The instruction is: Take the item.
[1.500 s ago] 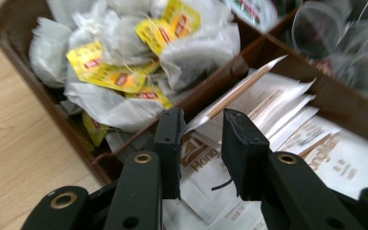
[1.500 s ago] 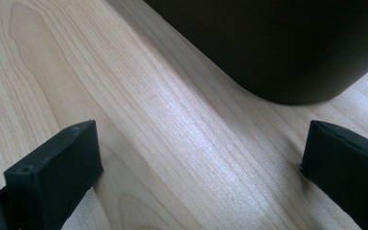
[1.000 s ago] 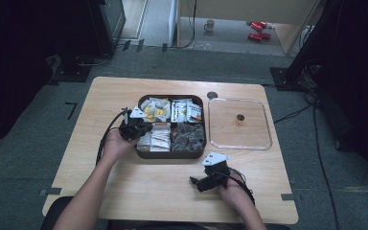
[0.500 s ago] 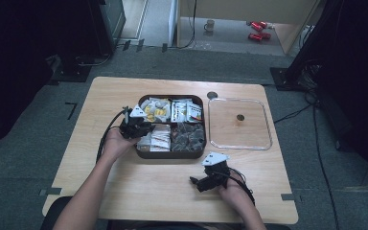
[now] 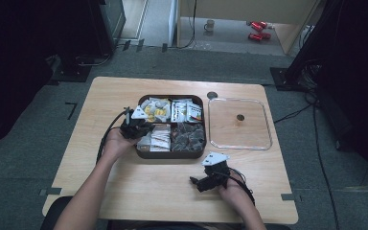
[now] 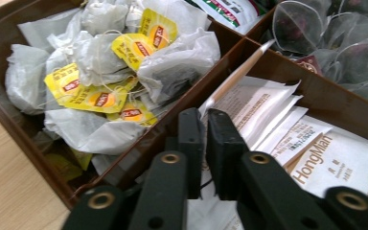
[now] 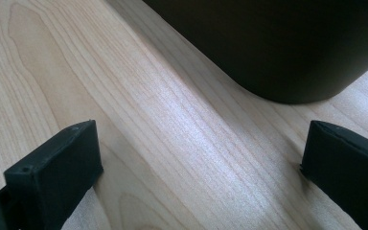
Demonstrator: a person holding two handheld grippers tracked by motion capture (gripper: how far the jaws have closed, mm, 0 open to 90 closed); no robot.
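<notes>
Bare table [image 5: 124, 191] front free, packed tray [image 5: 172, 154] centre, clear lid [image 5: 239, 143] blocking right

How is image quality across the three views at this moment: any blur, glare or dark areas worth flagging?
High view: soft overall, the table evenly lit, the surroundings nearly black, faint reflections on the clear lid. Left gripper view: the tea bags and white sachets are sharp, while the left gripper close to the lens is slightly soft. Right gripper view: a bright sheen runs across the wood grain, and the tray wall is featureless dark.

You are looking at "HongMan" printed on a white sachet [image 6: 333, 163]; the yellow teabag tags [image 6: 98, 98] are showing a logo too blurred to read.
</notes>
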